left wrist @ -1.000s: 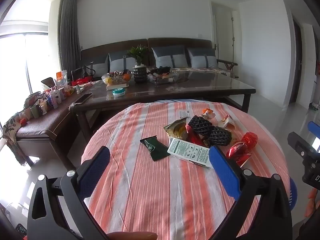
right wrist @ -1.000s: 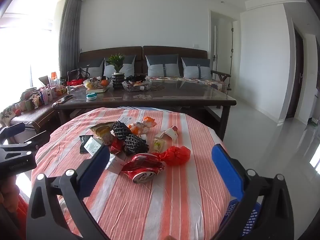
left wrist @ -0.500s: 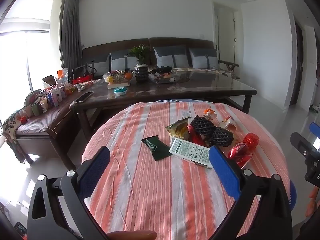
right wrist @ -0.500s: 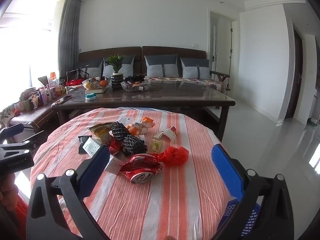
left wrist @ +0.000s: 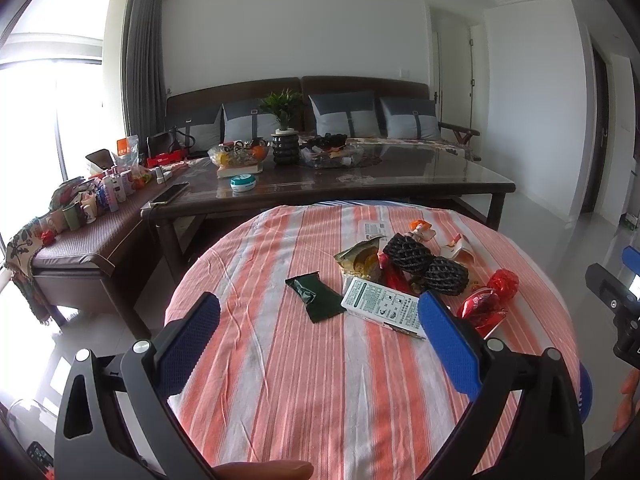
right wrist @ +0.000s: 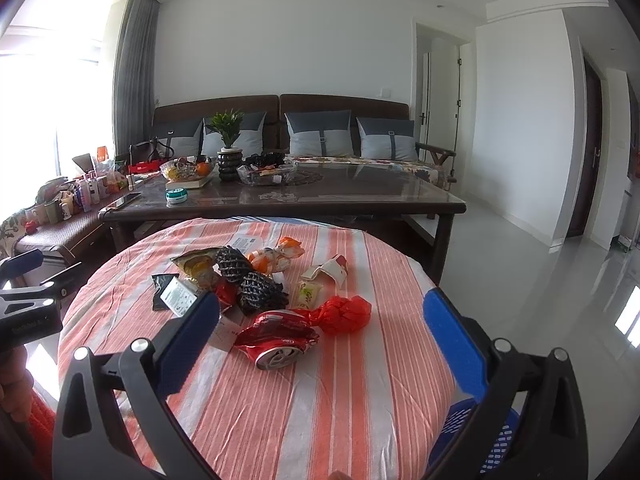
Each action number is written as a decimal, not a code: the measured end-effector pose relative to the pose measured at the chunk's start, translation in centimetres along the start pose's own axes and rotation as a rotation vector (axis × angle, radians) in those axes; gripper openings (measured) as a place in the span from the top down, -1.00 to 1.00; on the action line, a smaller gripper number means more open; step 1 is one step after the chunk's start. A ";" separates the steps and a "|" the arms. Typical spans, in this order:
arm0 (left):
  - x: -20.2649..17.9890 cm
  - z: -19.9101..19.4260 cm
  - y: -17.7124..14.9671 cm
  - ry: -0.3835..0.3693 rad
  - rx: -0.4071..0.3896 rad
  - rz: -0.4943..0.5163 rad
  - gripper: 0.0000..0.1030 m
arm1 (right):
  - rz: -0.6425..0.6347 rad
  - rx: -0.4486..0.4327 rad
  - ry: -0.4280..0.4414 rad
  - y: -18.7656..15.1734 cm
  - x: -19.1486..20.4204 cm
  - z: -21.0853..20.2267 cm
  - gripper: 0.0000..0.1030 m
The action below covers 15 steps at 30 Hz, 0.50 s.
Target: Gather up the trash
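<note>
Little has shifted since a second ago: your left gripper [left wrist: 318, 330] and right gripper [right wrist: 320, 330] both hover spread and empty above the striped tabletop [right wrist: 360, 400], trash clustered mid-cloth, crushed red can [right wrist: 280, 340] nearest the right gripper.

We see a matt woven cloth [right wrist: 280, 400] with fine creases, striped orange and white. On it the can [right wrist: 280, 340] is crushed shiny metal, the red wrapper [right wrist: 344, 314] glossy crinkled film, the two nets [right wrist: 248, 280] black foam mesh, the carton [left wrist: 382, 306] printed matt card, the dark sachet [left wrist: 316, 294] dull foil. Our pads [right wrist: 188, 340] are blue dimpled rubber on smooth black plastic. The coffee table [right wrist: 360, 196] behind is dark wood with a mirror-glossy top; the basket [right wrist: 480, 436] is perforated blue plastic.
</note>
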<state>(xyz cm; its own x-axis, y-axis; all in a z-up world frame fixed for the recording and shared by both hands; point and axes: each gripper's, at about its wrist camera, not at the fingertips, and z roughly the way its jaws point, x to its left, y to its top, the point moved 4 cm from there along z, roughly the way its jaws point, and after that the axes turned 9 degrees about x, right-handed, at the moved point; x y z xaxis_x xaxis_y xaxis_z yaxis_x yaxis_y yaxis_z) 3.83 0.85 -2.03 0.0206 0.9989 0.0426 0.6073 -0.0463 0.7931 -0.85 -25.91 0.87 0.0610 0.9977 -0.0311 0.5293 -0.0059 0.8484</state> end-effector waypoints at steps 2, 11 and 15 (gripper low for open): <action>0.0 -0.1 0.0 0.000 0.000 0.000 -0.90 | 0.000 0.000 0.002 0.0 0.0 0.0 -0.91; 0.0 0.0 0.0 -0.001 0.000 -0.001 -0.90 | 0.000 0.000 0.000 0.0 -0.1 0.1 -0.91; 0.0 -0.1 0.0 -0.001 -0.001 -0.001 -0.90 | 0.000 0.000 0.000 0.0 -0.1 0.1 -0.91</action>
<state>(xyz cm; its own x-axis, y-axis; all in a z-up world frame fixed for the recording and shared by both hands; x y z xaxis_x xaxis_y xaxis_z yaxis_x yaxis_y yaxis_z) 3.76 0.83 -2.03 0.0207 0.9989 0.0417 0.6067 -0.0457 0.7937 -0.77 -25.99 0.79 0.0606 0.9977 -0.0311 0.5292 -0.0057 0.8485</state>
